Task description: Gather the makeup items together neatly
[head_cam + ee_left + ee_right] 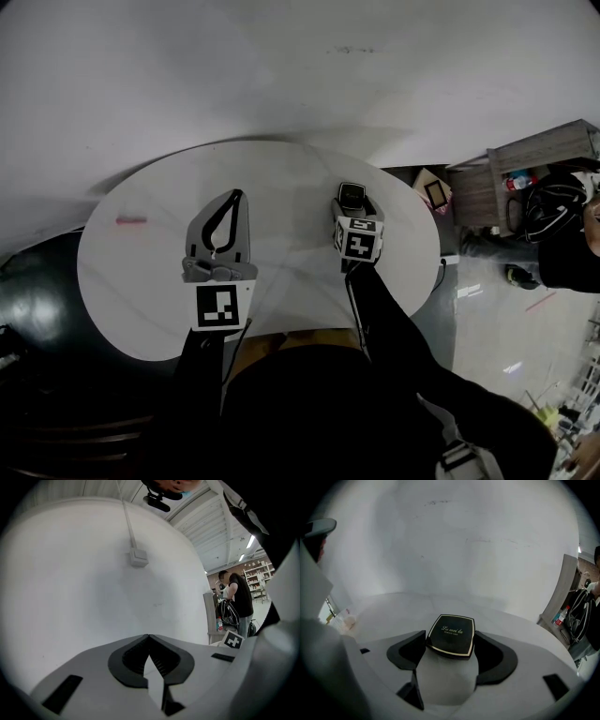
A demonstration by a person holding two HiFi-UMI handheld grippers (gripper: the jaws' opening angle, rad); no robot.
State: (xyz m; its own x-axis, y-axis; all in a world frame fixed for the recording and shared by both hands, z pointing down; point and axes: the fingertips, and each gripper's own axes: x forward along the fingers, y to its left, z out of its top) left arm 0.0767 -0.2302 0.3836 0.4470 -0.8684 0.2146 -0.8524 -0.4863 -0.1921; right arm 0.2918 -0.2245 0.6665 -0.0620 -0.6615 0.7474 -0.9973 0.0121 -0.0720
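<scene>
A black square compact with gold lettering lies flat on the round white table, right of its middle. My right gripper straddles it with the jaws spread wide. The pads sit just beside the compact's edges and do not clamp it. In the head view the compact shows at the tip of the right gripper. A small pink item lies near the table's left edge, and the pink item also shows faintly in the right gripper view. My left gripper hovers over the table's left half, tips touching, holding nothing. The left gripper faces a white wall.
A wooden cabinet with a bottle on it and a black bag stand off the table to the right. A dark seat sits at the table's left. A person stands by shelves far to the right.
</scene>
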